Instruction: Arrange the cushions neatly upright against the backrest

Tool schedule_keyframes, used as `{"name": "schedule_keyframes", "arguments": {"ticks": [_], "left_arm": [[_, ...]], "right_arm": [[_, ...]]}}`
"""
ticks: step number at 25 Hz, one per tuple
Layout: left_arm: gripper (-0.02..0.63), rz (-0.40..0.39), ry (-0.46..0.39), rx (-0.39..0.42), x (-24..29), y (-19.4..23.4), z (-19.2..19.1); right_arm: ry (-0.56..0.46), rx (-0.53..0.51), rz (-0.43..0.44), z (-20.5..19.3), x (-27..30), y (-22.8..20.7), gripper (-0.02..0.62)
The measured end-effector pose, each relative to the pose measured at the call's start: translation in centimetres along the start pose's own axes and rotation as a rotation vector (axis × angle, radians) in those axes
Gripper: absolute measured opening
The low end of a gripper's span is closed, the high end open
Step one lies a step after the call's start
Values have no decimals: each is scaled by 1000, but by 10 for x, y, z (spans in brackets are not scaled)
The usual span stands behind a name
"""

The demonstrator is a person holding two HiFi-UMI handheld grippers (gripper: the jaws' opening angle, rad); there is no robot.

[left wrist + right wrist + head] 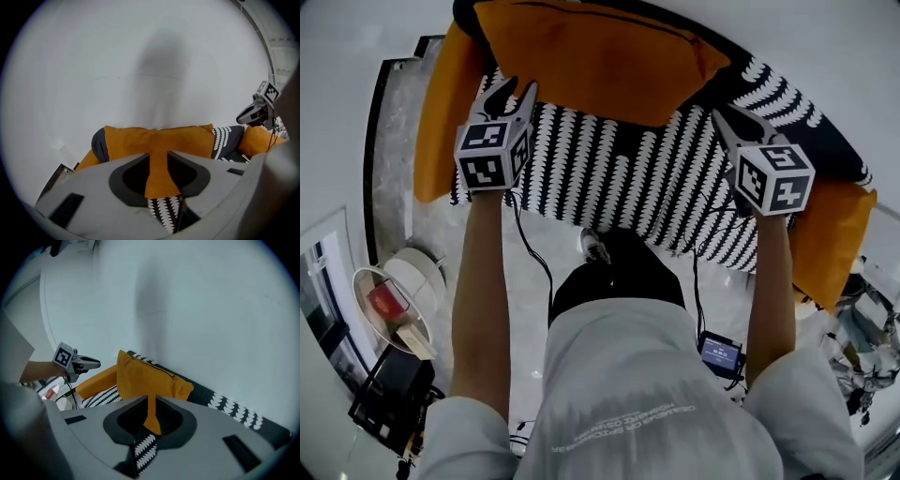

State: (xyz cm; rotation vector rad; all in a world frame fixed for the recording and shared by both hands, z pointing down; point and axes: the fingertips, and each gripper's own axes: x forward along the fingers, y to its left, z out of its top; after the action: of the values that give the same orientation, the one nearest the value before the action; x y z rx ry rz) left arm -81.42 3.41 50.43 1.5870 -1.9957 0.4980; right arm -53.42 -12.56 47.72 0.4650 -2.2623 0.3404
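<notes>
The head view looked steeply down on a black-and-white patterned sofa [656, 178]. The orange middle cushion [600, 56] stood on edge at the back of the seat, a left-end cushion [441, 122] leaned at the sofa's left end, and a right-end cushion [834, 234] sat at its right end. The left gripper [510, 97] hung over the seat just beside the middle cushion's lower left corner, and the right gripper [739, 120] hung near its right corner, neither touching it. Only this view showed the person's bare forearms, pale shirt and a side table [389, 291] on the floor at lower left

The left gripper view showed its jaws standing apart with nothing between them – the middle cushion was seen through the gap, farther off, below a white wall [140, 61]. The right gripper appeared at the far right, before the right-end cushion

The right gripper view showed a narrower gap between its jaws, which gripped nothing. Here alone the middle cushion plainly stood upright against the dark backrest [234, 411], with the left gripper at left before the left-end cushion
</notes>
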Motion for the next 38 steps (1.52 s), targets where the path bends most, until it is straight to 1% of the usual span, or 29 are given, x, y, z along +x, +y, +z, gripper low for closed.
{"name": "schedule_keyframes", "arguments": {"ticks": [2, 4, 6, 8, 13, 15, 17, 20, 21, 22, 24, 25, 26, 29, 30, 33, 34, 38], "left_arm": [[113, -21, -32, 12, -25, -19, 7], [33, -53, -69, 33, -55, -43, 14], [28, -86, -96, 76, -86, -65, 15], [28, -103, -108, 107, -116, -79, 11], [26, -107, -176, 85, -196, -104, 15], [26, -102, -198, 89, -226, -114, 19], [26, -104, -205, 101, -249, -132, 19], [26, -124, -229, 92, -279, -162, 23], [26, -124, -244, 94, -288, -171, 25], [25, -115, -259, 114, -297, -181, 28], [25, -78, -281, 216, -311, -205, 36], [25, -72, -292, 268, -315, -219, 40], [25, -84, -306, 290, -319, -234, 44], [23, -169, -347, 245, -329, -278, 56], [23, -176, -353, 255, -331, -291, 59], [25, -158, -358, 361, -333, -335, 69], [25, -165, -359, 381, -334, -352, 72], [25, -222, -399, 383, -341, -419, 90]], "right_arm": [[-37, -16, -15, 6, -27, 8, 35], [-67, -32, -35, 9, -57, 17, 10], [-101, -44, -50, 11, -85, 31, 3], [-135, -58, -53, 10, -109, 50, 3], [-197, -103, -64, -3, -181, 95, 3], [-220, -109, -72, -12, -212, 108, 3], [-237, -101, -79, -27, -244, 115, 3], [-266, -103, -95, -40, -288, 119, 3], [-278, -107, -101, -42, -302, 120, 3], [-294, -109, -108, -44, -317, 120, 3], [-331, -108, -127, -47, -348, 117, 3], [-349, -105, -140, -50, -363, 113, 3], [-363, -103, -154, -54, -377, 109, 3], [-389, -98, -191, -70, -413, 98, 3], [-400, -94, -200, -76, -425, 93, 3], [-430, -81, -220, -98, -462, 76, 3], [-438, -78, -228, -105, -474, 69, 3], [-472, -68, -277, -133, -525, 38, 3]]}}
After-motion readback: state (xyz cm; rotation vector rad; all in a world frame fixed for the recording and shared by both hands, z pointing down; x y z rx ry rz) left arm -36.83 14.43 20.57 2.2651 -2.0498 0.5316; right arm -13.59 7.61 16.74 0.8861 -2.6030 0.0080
